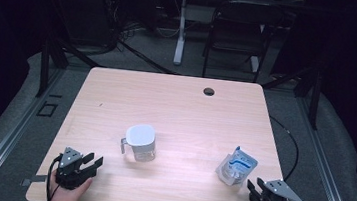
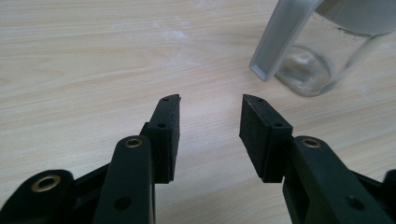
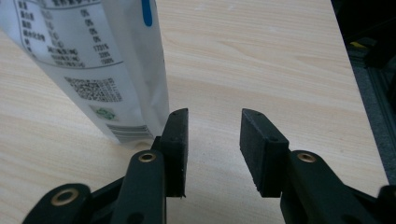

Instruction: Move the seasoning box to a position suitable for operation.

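At the near edge of the counter (image 1: 177,95) the left gripper (image 1: 90,163) and the right gripper (image 1: 254,187) rest low, each held by one hand. Both have their jaws apart and nothing between them.

Just beyond the right gripper stands one white pouch (image 1: 236,166), upright and a little to the left of the jaws in the right gripper view. To take it well, this gripper should probably move sideways until the pouch edge is between the jaws, then close gently, because the pouch looks soft.

Farther in, ahead of the left gripper, stands one clear pitcher (image 1: 139,143) with a white lid and a handle (image 2: 280,39) that points to this gripper. The handle seems the best place to hold it.

So there are two grippers, one pouch and one pitcher. Behind the counter is one dark chair (image 1: 237,28).
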A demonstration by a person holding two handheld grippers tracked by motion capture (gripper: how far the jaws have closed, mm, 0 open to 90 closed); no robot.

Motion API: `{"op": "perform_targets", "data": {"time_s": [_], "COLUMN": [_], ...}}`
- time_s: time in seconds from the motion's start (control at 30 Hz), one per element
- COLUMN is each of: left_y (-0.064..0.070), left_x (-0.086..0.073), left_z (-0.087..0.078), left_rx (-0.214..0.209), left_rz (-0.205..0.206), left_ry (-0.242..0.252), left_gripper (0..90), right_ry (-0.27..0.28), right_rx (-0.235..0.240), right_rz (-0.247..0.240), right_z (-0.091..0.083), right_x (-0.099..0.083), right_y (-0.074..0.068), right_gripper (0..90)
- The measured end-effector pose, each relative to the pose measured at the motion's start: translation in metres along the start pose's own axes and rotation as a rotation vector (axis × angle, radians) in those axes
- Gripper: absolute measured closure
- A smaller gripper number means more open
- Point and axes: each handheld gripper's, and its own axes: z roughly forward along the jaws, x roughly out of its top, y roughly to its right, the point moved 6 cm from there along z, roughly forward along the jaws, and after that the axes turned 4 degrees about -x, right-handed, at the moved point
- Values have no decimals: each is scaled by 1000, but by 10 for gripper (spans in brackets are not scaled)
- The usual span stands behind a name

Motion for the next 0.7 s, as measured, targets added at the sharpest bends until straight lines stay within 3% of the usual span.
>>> {"op": "perform_targets", "data": {"time_s": [0.17,0.33,0.43,0.57,0.7], "left_y": [6,21,30,38,41], "left_x": [0,3,5,8,14], "left_z": [3,-1,0,5,14], "left_rx": [-22,-46,-64,-66,-56], "left_rz": [12,33,38,64,56], "left_ry": [-10,8,12,-1,6], "left_gripper": [555,512,502,538,523], "right_ry": [6,-1,18,33,43], "right_rx": [-2,-7,-1,-6,-12], "right_rz": [-17,-52,-33,-35,-61], "right_z": [-3,-8,-14,-18,-22], "right_x": [1,-1,0,2,2], "right_y": [0,-2,-4,-6,-8], "right_gripper": [627,625,625,626,619]}}
